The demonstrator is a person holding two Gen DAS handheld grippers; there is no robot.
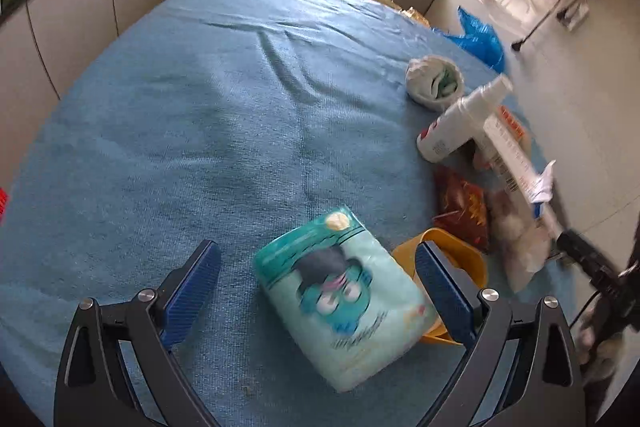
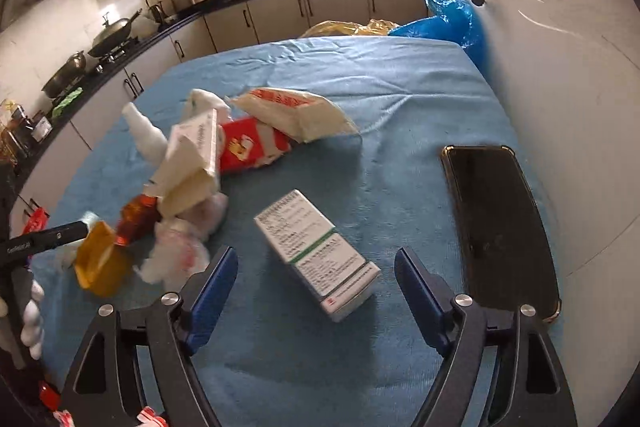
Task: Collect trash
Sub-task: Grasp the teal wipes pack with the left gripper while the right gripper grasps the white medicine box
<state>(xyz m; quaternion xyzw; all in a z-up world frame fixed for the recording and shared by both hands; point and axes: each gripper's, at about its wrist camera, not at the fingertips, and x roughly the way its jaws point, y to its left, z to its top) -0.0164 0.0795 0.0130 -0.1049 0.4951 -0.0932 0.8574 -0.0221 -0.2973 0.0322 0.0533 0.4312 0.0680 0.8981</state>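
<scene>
Kitchen with grey cabinets (image 2: 280, 15) along the far wall; a worktop (image 1: 200, 115) under a blue towel-like cloth carries the trash.

Your left gripper (image 1: 318, 287): fingers spread wide, gripping nothing. A teal tissue pack (image 1: 340, 303) with a cartoon face lies flat between them, nearer the right finger, clear of both pads. Behind that right finger sits a yellow cup (image 1: 452, 255), partly hidden by the finger and the pack. Beyond it: a red snack wrapper (image 1: 460, 203), a white bottle (image 1: 460, 119) on its side, and a crumpled white wad (image 1: 434, 81). The heap's right side is blurred and hard to sort.

Your right gripper (image 2: 316, 285): fingers also wide apart, holding nothing. A white medicine box (image 2: 316, 251) lies on the cloth between them, touching neither. A dark phone (image 2: 500, 223) lies just beyond the right finger, its near corner cut off behind it. Left of the left finger, the trash heap (image 2: 192, 167) is smeared.
</scene>
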